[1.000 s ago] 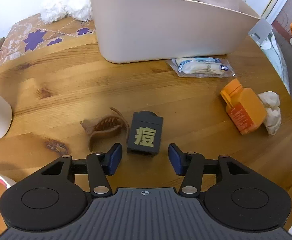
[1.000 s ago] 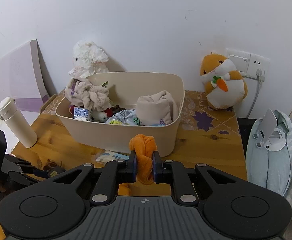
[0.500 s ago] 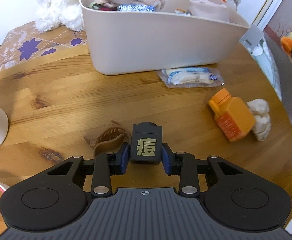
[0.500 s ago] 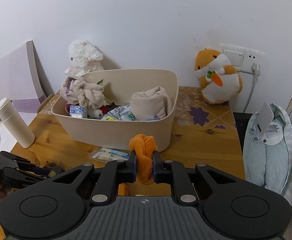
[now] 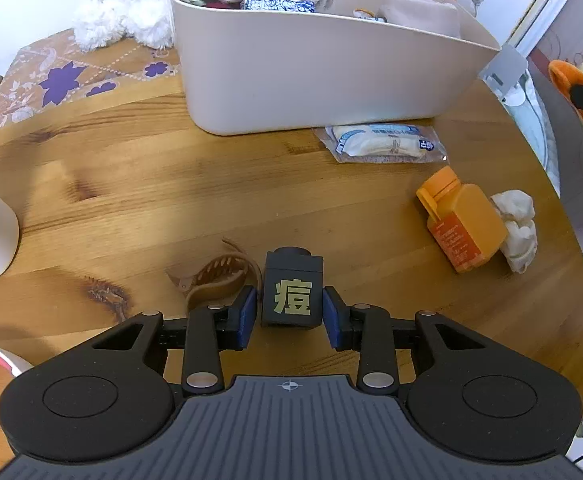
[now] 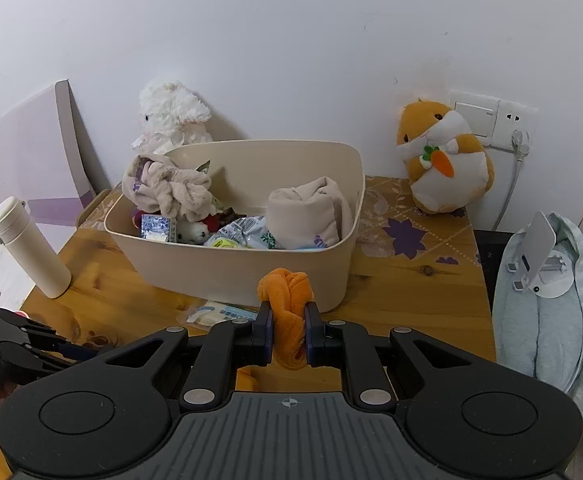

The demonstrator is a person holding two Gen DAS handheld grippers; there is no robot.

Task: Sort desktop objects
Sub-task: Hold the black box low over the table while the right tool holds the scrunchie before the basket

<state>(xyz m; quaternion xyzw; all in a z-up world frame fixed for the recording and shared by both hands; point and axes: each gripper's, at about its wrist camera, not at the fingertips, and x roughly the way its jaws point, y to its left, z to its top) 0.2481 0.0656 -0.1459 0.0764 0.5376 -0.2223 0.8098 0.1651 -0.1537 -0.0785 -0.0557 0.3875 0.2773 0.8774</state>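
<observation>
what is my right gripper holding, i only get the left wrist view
Observer: The right gripper is shut on an orange plush cloth, in front of the bin.
Operator: any room in the bin for it
Observer: Probably. Between the crumpled beige cloth and the folded beige cloth, the bin's back wall shows bare above some packets.
Operator: what's that white thing left of the bin
Observer: A white bottle, standing upright with its lid on.
</observation>
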